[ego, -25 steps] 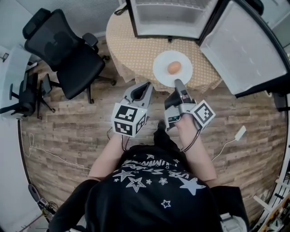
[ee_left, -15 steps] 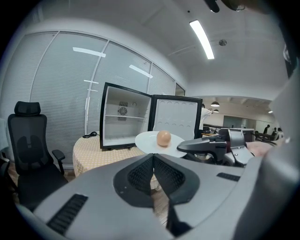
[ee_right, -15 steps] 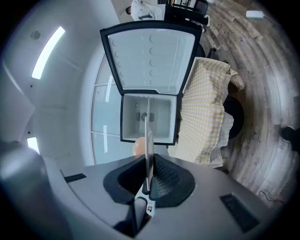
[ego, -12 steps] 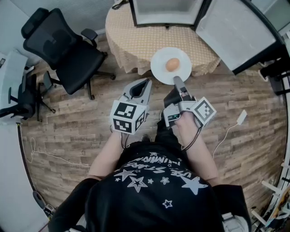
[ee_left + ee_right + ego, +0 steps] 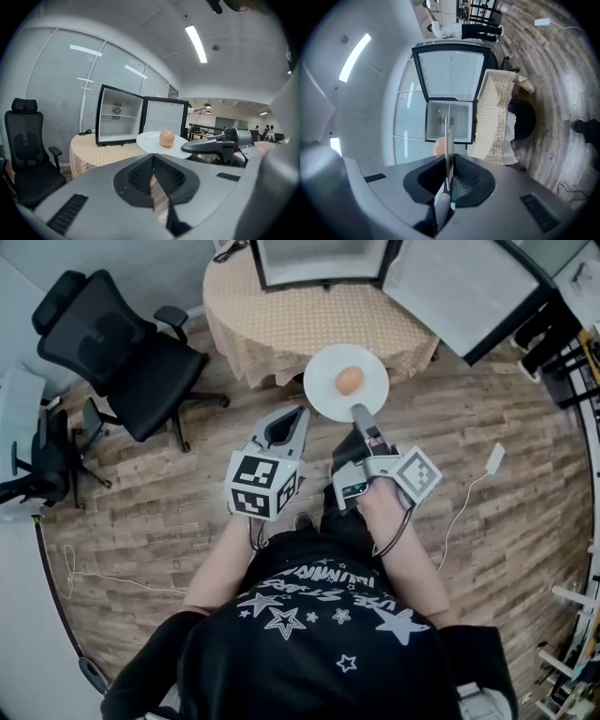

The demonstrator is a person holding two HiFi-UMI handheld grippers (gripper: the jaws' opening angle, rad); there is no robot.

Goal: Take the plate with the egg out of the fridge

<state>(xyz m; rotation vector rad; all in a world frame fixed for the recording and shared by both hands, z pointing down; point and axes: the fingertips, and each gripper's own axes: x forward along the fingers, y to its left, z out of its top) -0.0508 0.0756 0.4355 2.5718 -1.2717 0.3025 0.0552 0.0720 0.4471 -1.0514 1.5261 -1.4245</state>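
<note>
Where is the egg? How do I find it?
Find the round table with the checked cloth and the open mini fridge. Just in front, the right hand-held gripper holds a white plate by its rim; the egg is the only brown thing on it.

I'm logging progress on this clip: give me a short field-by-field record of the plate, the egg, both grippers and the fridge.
plate: white, outside the fridge, held roughly level in the air in front of the table
egg: lying on the plate, near its middle
right gripper: jaws clamped on the plate's near rim
left gripper: jaws together, nothing between them, beside the right gripper
fridge: standing on the table, its door swung open
task stage: plate with egg is out of the fridge
</note>
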